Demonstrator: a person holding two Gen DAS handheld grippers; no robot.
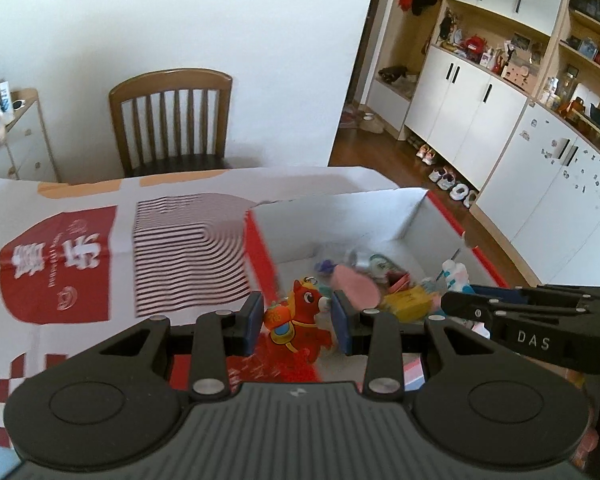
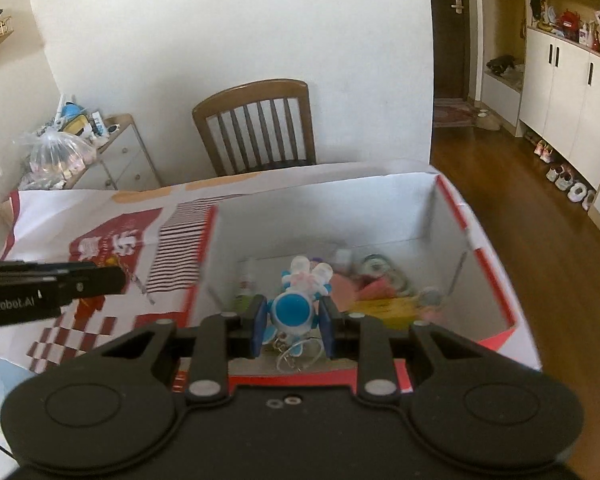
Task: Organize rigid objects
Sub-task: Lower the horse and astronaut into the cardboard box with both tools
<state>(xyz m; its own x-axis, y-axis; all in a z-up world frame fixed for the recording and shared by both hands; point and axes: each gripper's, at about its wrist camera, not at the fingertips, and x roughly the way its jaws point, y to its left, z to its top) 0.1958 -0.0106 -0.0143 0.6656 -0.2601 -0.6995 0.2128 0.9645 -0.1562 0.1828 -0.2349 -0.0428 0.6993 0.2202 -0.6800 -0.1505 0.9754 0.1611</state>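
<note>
My left gripper (image 1: 296,322) is shut on a red horse toy (image 1: 298,320) with a keyring, held above the left edge of a white cardboard box (image 1: 340,216) with red trim. My right gripper (image 2: 293,322) is shut on a blue and white figure toy (image 2: 294,304) with a clear keyring, held over the same box (image 2: 384,208). The right gripper also shows at the right of the left wrist view (image 1: 456,300). Several small toys and a yellow packet (image 2: 384,306) lie in the box.
The box's red and white printed lid (image 1: 120,248) lies open to the left on the table. A wooden chair (image 1: 172,120) stands behind the table. White cabinets (image 1: 480,112) line the right wall. A small drawer unit (image 2: 116,152) with bags stands far left.
</note>
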